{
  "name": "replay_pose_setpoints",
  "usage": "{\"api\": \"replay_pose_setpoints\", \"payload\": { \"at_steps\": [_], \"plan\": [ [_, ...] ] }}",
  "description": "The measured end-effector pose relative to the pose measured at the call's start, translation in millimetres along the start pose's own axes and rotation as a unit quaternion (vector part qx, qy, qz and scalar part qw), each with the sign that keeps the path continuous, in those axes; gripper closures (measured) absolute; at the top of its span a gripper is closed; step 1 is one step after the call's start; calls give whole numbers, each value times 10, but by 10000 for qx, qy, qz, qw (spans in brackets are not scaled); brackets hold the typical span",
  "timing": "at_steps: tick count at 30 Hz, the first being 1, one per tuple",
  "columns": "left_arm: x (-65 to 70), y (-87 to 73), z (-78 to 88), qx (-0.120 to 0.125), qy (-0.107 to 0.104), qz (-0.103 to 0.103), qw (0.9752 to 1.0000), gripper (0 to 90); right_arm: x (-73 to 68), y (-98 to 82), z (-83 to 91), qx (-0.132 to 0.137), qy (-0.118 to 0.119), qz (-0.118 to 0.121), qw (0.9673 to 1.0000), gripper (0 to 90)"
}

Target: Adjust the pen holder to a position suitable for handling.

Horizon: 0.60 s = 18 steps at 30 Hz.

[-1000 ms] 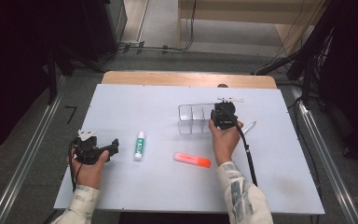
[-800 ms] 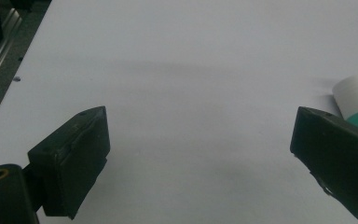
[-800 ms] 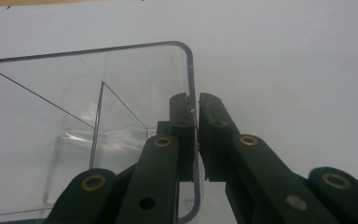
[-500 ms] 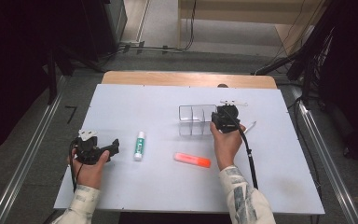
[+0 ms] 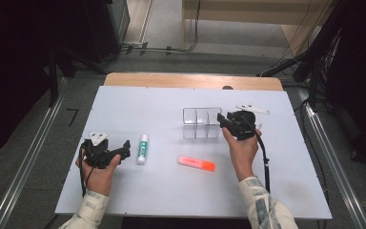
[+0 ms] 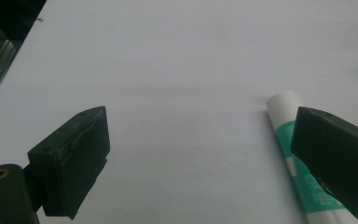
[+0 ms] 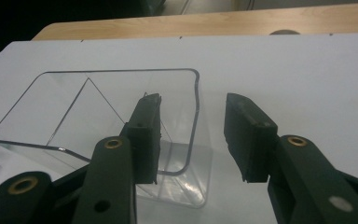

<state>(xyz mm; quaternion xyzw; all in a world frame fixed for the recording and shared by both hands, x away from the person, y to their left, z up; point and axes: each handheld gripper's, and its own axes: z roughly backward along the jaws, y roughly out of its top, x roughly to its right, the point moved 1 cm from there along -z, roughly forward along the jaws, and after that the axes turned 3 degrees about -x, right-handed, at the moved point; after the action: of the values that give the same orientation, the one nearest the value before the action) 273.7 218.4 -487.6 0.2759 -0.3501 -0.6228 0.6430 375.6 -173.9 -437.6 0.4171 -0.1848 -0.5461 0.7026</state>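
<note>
Near front edge of bench (image 5: 171, 191): orange marker (image 5: 197, 163) lies flat, w/ no readable writing. Left claw (image 5: 125, 148) gapes wide, empty, near left edge; white-and-green tube (image 5: 143, 149) lies just beside its tips, label print too blurred to read. Farther back, right claw (image 5: 222, 120) has just been opening, nothing gripped; one jaw reaches over right end of clear divided tray (image 5: 201, 123), mid-bench toward back edge.

1. L tool (image 5: 124, 149): matte black body, blocky jaws, grey 3-cornered plate on top, black cable.
2. R tool (image 5: 223, 120): black too, pale grey plate, thick black cable along forearm.
3. Brass-coloured rivets at jaw pivots, one white dot.
4. Sleeves: light fabric w/ small pattern, ribbed cuffs.
</note>
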Motion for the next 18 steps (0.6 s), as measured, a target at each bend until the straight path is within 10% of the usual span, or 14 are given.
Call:
{"api": "replay_pose_setpoints", "payload": {
  "at_steps": [15,18],
  "plan": [
    [399,123,-14,167,-215,-298,9992,67,205,-73,59,29,-246,269,9993,607],
    [444,131,-20,236,-91,-409,9988,301,210,-89,58,16,-259,385,9989,747]
  ]
}}
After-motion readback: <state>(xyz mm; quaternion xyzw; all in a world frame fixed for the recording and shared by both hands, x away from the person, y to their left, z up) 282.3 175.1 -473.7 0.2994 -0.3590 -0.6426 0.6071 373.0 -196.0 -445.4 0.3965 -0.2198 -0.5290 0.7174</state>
